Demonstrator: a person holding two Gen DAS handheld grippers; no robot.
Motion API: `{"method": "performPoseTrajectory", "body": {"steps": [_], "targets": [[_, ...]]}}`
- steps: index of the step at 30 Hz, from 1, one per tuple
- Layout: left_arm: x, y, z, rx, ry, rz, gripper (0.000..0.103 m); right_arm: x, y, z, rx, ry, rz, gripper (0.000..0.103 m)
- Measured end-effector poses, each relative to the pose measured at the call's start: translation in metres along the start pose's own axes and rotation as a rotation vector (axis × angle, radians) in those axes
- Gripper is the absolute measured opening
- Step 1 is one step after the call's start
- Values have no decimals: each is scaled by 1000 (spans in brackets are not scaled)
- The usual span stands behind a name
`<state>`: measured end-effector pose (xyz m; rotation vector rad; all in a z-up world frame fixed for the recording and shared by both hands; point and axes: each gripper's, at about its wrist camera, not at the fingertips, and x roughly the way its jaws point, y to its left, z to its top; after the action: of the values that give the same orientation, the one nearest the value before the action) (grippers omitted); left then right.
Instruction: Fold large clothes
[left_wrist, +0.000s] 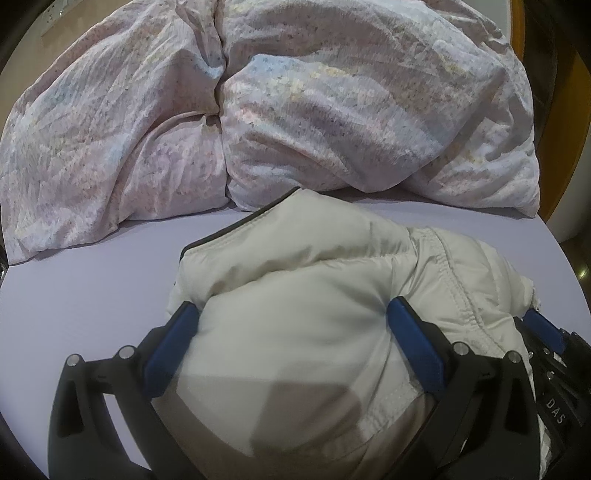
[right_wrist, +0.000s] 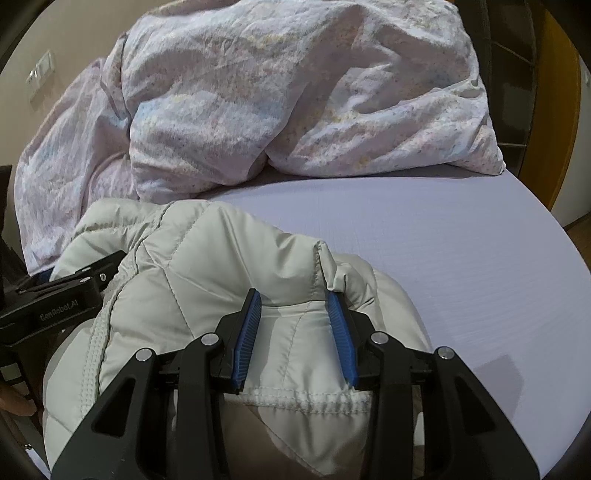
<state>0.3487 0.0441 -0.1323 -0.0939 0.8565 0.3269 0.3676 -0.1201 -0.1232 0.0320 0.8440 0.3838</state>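
**Padded jacket bunched on the bed between both grippers**

A pale lilac bed sheet (left_wrist: 92, 295) covers the surface, smooth and flat to either side of the fingers and beyond them. Past the fingertips a rumpled floral duvet (left_wrist: 332, 110) is heaped across the far part of the bed, its folds reaching up to a beige wall (right_wrist: 33, 48) with a switch plate (right_wrist: 40, 72) at the left. To the right of the bed stands orange wooden furniture (right_wrist: 557, 122).

The cream padded jacket (left_wrist: 295, 295) lies bunched on the sheet at the near edge, short of the duvet. The left gripper (left_wrist: 291, 317) has its blue fingers (left_wrist: 173, 347) set wide apart, with a thick puff of jacket filling the gap between them. The right gripper (right_wrist: 293, 306) holds its fingers (right_wrist: 247, 332) partly apart around a fold of the jacket near a stitched hem; whether they pinch the fabric cannot be told.
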Motion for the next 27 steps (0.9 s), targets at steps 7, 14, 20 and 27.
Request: {"method": "performPoseTrajectory", "body": {"steps": [7, 14, 20, 27], "targets": [[-24, 10, 5, -4, 77, -36, 101, -19, -8, 24, 71, 226, 75, 59], [-74, 67, -7, -97, 152, -237, 101, -57, -60, 20, 237, 322, 226, 99], [-65, 102, -30, -231, 279, -347, 101, -27, -102, -11, 457, 514, 309, 99], [-50, 100, -50, -290, 355, -454, 101, -7, -106, -31, 575, 584, 447, 102]]}}
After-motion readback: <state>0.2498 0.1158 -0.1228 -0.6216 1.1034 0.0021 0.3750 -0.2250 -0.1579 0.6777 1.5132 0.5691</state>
